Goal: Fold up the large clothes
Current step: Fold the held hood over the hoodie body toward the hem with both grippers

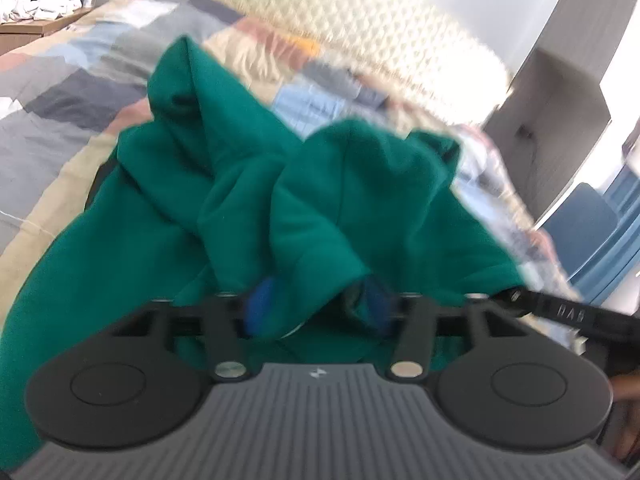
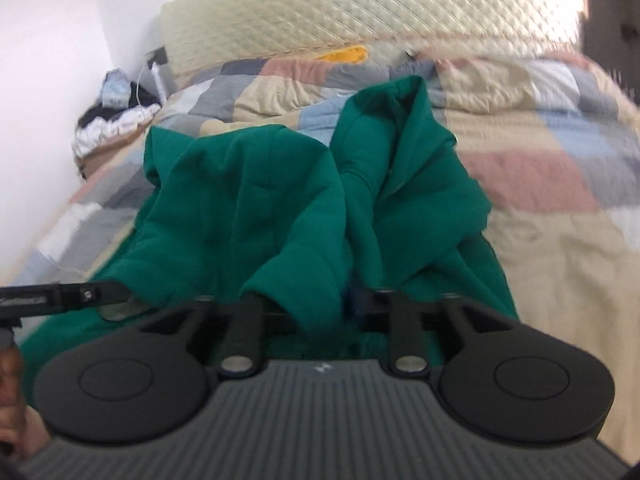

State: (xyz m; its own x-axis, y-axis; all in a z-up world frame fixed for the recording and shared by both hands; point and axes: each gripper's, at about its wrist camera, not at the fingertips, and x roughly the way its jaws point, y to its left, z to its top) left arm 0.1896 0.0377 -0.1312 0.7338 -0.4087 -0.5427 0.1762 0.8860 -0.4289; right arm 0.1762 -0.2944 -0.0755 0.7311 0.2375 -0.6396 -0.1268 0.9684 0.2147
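A bed with a patchwork quilt [image 2: 540, 184] in grey, blue, pink and cream filled both views, backed at the top of each frame by a cream quilted headboard [image 2: 360, 12]. Across the quilt, from frame centre down to the lower edge, lay a crumpled green sweatshirt [image 1: 248, 200], bunched into two raised humps. Its folds draped down between the blue pads [image 1: 260, 304] of the left gripper [image 1: 316, 308], whose jaws stood apart with the fabric loose between them. In the right wrist view the cloth likewise hung between the fingers of the right gripper [image 2: 316, 312]; those jaws also stood apart, not pinching. A heap of dark and white laundry [image 2: 116, 128] sat at the left, beside the bed.
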